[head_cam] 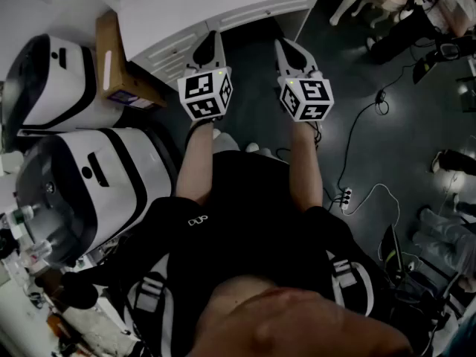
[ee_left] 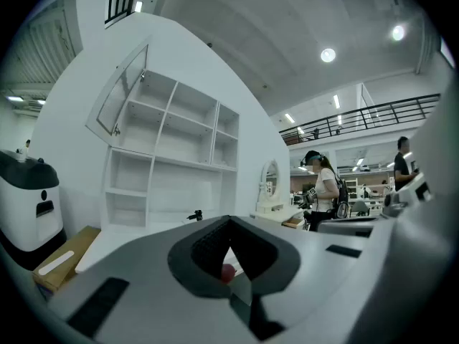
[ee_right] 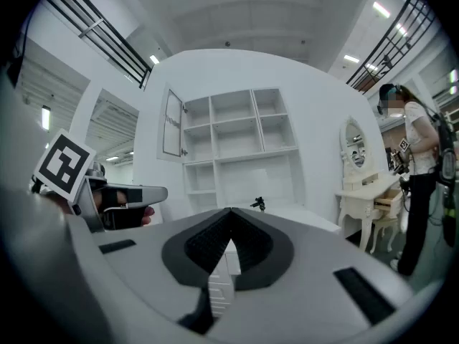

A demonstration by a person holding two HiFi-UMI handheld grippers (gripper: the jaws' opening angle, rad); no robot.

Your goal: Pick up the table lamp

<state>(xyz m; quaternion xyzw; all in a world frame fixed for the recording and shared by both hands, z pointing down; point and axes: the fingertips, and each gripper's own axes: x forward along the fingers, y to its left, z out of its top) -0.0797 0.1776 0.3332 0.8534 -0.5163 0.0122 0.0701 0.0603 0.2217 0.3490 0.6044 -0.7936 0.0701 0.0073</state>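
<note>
A small black table lamp stands on the white desk, far off; the right gripper view also shows the lamp in front of the shelf unit. I hold both grippers level and side by side, short of the desk's front edge. My left gripper has its jaws together with nothing between them, as the tips of the left gripper show. My right gripper is shut and empty too, and the tips of the right gripper meet. Neither touches the lamp.
A white shelf unit with an open glass door rises behind the desk. Two white rounded machines and a cardboard box stand to the left. Cables and a power strip lie on the floor at right. A vanity table and a standing person are further right.
</note>
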